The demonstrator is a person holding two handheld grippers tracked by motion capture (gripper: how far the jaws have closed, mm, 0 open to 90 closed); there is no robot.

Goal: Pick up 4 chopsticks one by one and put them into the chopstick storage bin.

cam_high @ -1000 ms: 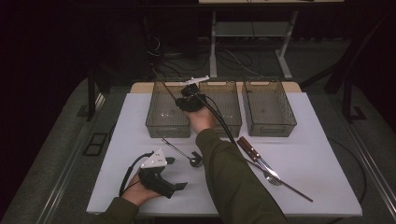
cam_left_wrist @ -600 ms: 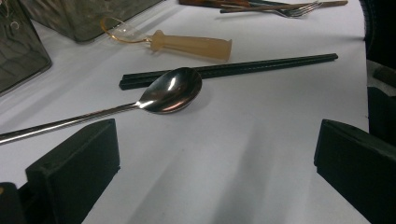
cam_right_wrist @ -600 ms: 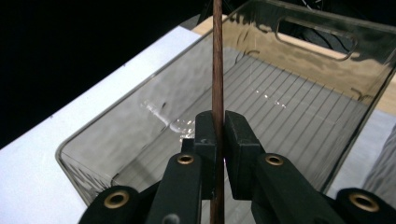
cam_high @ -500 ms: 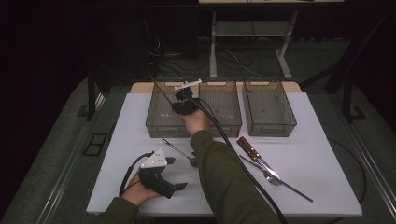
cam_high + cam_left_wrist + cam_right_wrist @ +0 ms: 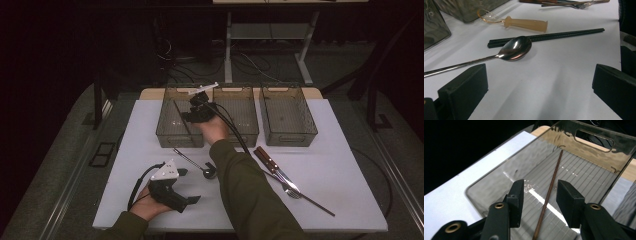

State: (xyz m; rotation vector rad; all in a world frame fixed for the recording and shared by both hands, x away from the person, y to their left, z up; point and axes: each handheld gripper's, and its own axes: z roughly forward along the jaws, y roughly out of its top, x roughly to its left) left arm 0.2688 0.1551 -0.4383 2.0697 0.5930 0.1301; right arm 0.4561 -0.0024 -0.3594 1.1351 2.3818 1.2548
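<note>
My right gripper point(image 5: 190, 116) hangs over the left clear bin point(image 5: 167, 136), pointing down into it. Its jaws have just been opening and stand apart in the right gripper view point(image 5: 540, 192). A thin brown chopstick point(image 5: 552, 180) lies on the bin's ribbed floor below the gap, and neither pad touches it. My left gripper point(image 5: 189, 186) rests on the white table near the front edge, open with nothing in it point(image 5: 539, 82). Just ahead of it lies a steel spoon point(image 5: 515, 47) across a pair of black chopsticks point(image 5: 564, 36).
Two more clear bins, middle point(image 5: 240, 134) and right point(image 5: 287, 136), stand in a row at the back. An amber-handled utensil point(image 5: 526, 23) lies near the bins. A brown-handled knife point(image 5: 267, 157), a fork point(image 5: 290, 189) and a long thin rod point(image 5: 312, 204) lie at the right.
The right hand has shifted slightly over the left bin. The left hand and its gripper have stayed where they were.
</note>
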